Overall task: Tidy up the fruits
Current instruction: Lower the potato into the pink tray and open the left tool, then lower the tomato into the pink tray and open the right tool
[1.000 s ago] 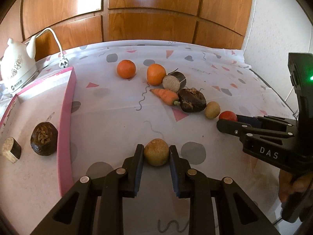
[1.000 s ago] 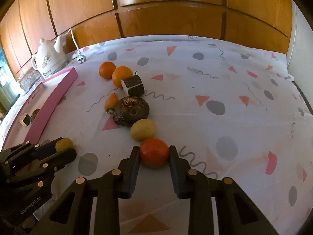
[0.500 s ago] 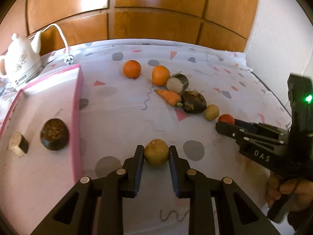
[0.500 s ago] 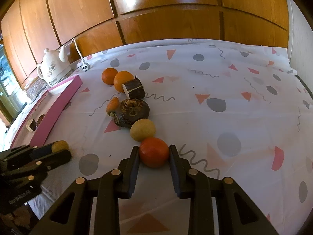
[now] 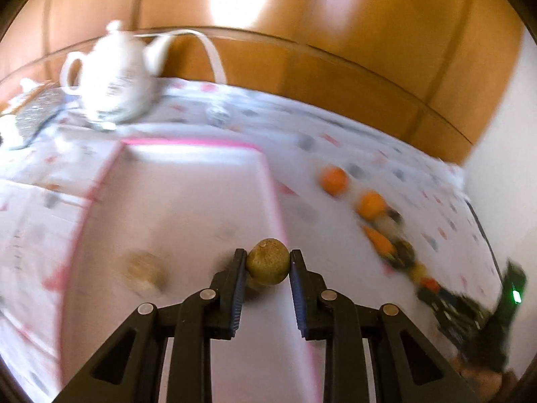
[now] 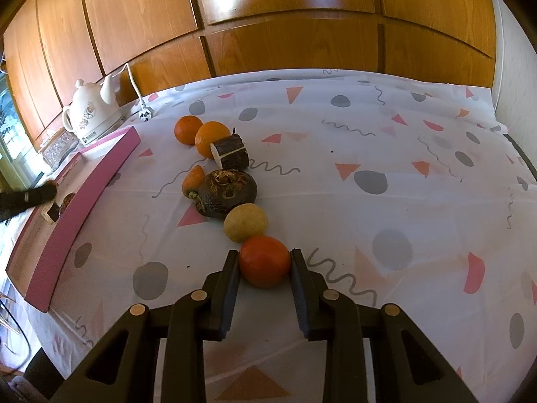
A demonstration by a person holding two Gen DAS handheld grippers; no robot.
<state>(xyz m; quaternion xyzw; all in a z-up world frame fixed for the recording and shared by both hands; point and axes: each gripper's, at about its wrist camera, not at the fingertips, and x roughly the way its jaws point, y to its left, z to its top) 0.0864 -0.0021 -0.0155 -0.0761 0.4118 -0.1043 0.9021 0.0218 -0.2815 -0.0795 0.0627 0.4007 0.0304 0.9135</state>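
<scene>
Left wrist view: the left tongs (image 5: 268, 263) are clamped on a brownish-green round fruit (image 5: 268, 262), with both pads touching its sides. The fruit is held above the floor of the pink-rimmed tray (image 5: 198, 141), just inside the tray's right-hand wall. This view is motion-blurred; a blurred brown item (image 5: 145, 270) lies on the tray floor to the left of the tongs, and its identity cannot be determined.

Right wrist view: the right tongs (image 6: 264, 262) are closed on a red-orange round fruit (image 6: 264, 261), which sits at or just above the patterned surface (image 6: 386, 141); contact with the cloth cannot be confirmed. A yellow round fruit (image 6: 246, 222) lies just beyond it, touching or nearly touching.

Governing relation: the tray lies well to the left of the right tongs, beyond its long pink wall, and directly beneath the left tongs. The left hand is therefore nearer. Judged next step: release the left fruit onto bare tray floor, away from the brown item; the right fruit must be carried leftward over the wall.
</scene>
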